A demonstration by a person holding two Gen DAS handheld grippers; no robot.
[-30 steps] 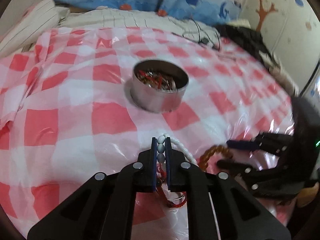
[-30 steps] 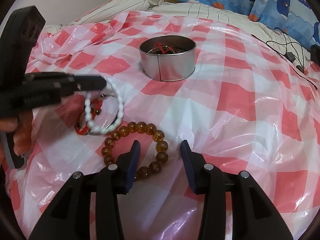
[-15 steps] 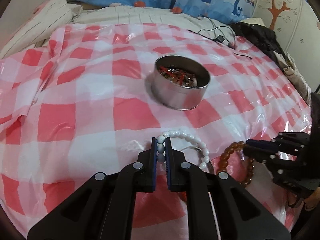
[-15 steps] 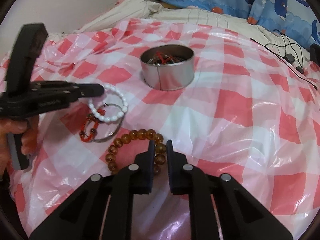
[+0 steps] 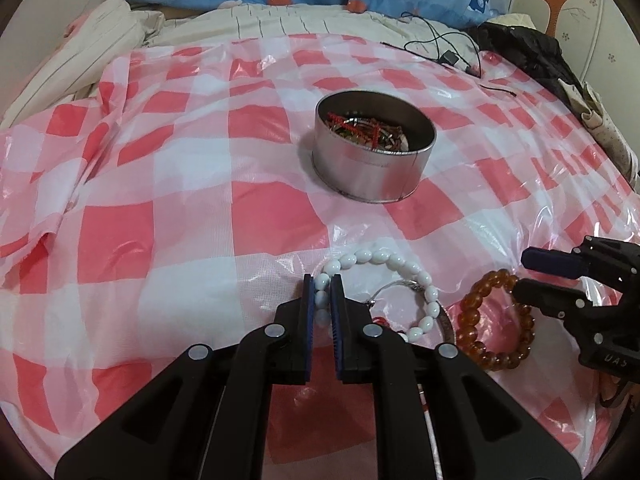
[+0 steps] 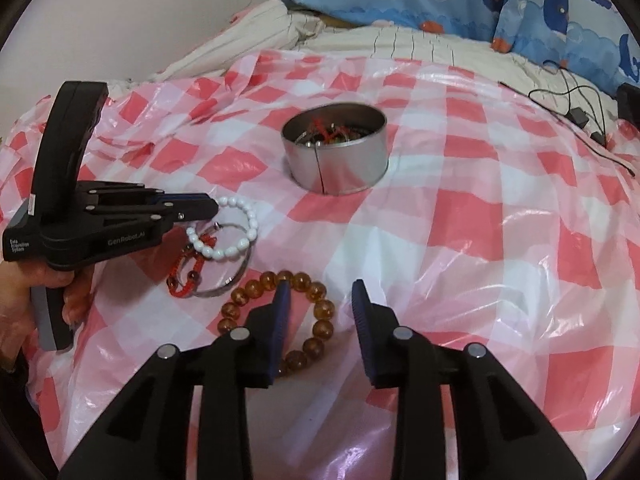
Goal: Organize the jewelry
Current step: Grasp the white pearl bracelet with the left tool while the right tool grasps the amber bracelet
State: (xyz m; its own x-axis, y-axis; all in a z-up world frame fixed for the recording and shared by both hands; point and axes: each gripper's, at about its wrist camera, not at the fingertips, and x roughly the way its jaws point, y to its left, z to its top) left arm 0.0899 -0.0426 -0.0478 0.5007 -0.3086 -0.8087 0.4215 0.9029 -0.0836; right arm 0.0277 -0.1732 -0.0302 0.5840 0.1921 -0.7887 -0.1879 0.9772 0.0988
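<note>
Left wrist view, lower centre: the left gripper [image 5: 322, 280] fingers pinch the white bead bracelet [image 5: 384, 264], whose loop extends rightward. Right gripper [image 6: 320, 286] fingers, just opening, straddle the amber bracelet [image 6: 320, 312] without pressing. "GenRobot.AI" marks the left gripper.

Left tongs [image 5: 322, 294] clamped on white bead bracelet [image 5: 384, 276] near tin [image 5: 372, 168].

Black tongs [image 5: 322, 280], blue ribbed pads [image 6: 283, 300], silver rivets
</note>
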